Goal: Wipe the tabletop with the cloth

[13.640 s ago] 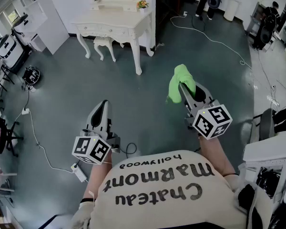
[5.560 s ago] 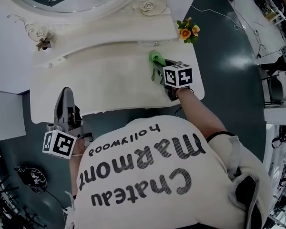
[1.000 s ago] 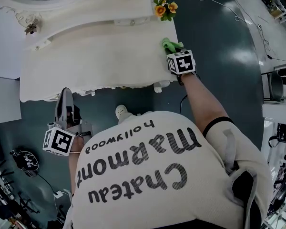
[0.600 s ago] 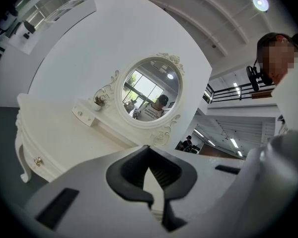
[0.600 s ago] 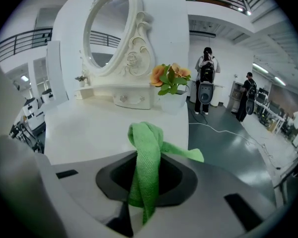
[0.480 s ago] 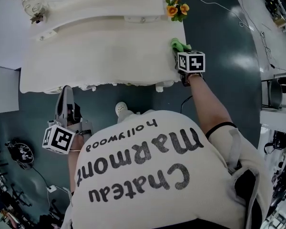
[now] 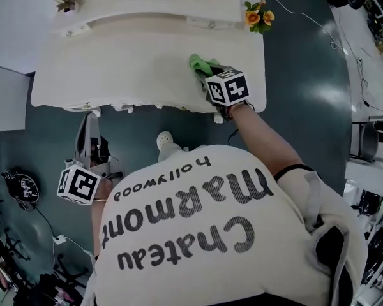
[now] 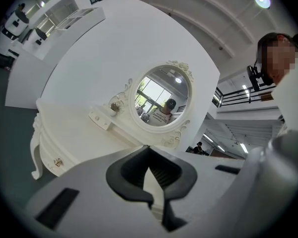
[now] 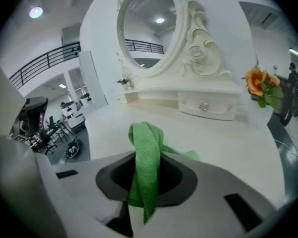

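Cloth (image 7: 199, 62) has slid left from flowers (image 7: 256, 15) across tabletop (image 7: 115, 62) — R gripper (image 7: 207, 74) clamped on it, wipe prob. mid-pass. L gripper (image 7: 88, 118) closed, empty.

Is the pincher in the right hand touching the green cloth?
Touching. The right gripper view shows the green cloth pinched between the jaws of the right gripper, with its folded end sticking out in front.

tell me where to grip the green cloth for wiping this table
By its bunched middle, from the table's front edge, as the right gripper holds it: the green cloth is folded into a narrow band that fits between the jaws, leaving a loop to rub the tabletop.
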